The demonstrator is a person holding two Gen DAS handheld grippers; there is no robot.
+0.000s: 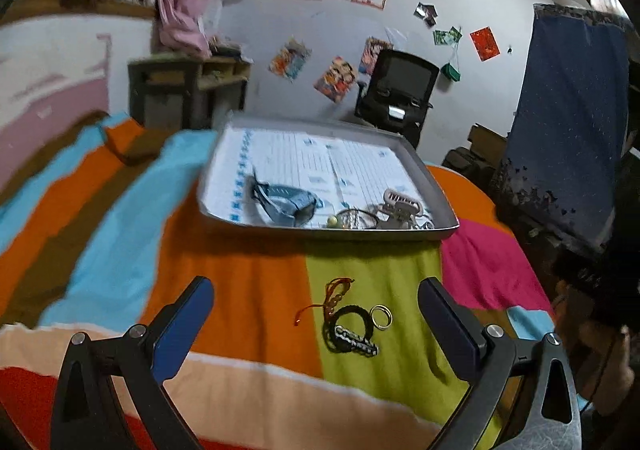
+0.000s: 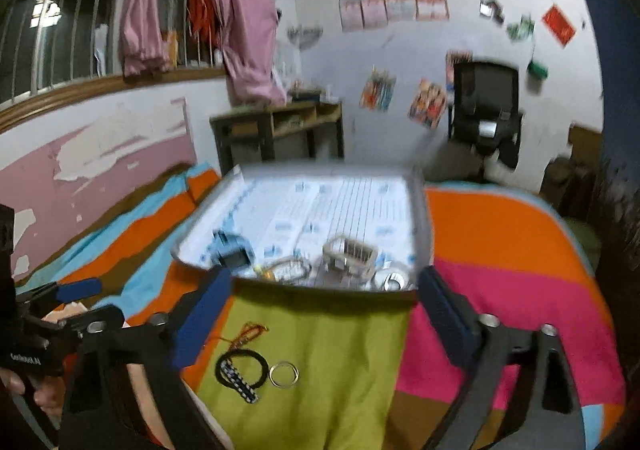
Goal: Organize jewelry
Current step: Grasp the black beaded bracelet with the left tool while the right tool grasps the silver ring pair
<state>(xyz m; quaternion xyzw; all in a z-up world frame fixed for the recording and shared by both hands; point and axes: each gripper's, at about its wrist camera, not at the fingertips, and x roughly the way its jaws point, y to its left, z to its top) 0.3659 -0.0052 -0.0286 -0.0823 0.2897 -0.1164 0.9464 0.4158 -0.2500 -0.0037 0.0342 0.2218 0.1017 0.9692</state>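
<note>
Left wrist view: left tool point(image 1: 316, 306) is wide and empty above the striped bedspread point(image 1: 248, 290), right tool point(image 2: 324, 302) likewise. A gold ring point(image 1: 381, 316), a black cord bracelet point(image 1: 350, 330) and a red-orange thread bracelet point(image 1: 334, 292) lie together on the green stripe, just short of the grey tray point(image 1: 360, 235). Risk: soft fabric plus overlapping cords, so a pinch probably snags cloth or drags the ring's neighbours along.

The left gripper point(image 2: 76, 290) body bears small white lettering, too blurred to read surely.
</note>
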